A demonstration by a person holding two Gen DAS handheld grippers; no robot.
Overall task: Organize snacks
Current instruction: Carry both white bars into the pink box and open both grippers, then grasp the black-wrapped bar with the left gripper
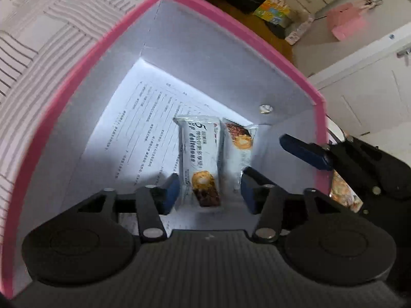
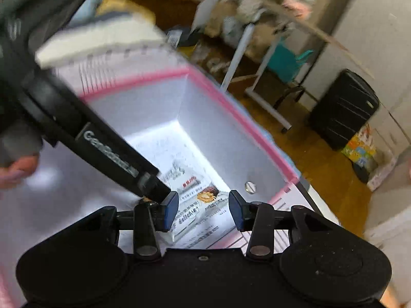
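- The left gripper (image 1: 209,188) sits at the lower centre of its own view, angled steeply downward, jaws parted, pads pressing nothing.
- The right gripper (image 2: 203,210) likewise tilts down, jaws apart.
- A hand (image 2: 15,169) shows at the right view's left edge.

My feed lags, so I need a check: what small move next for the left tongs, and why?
Probably lift the left tongs straight out of the pink box: they stand open, and both snack bars lie on its floor.
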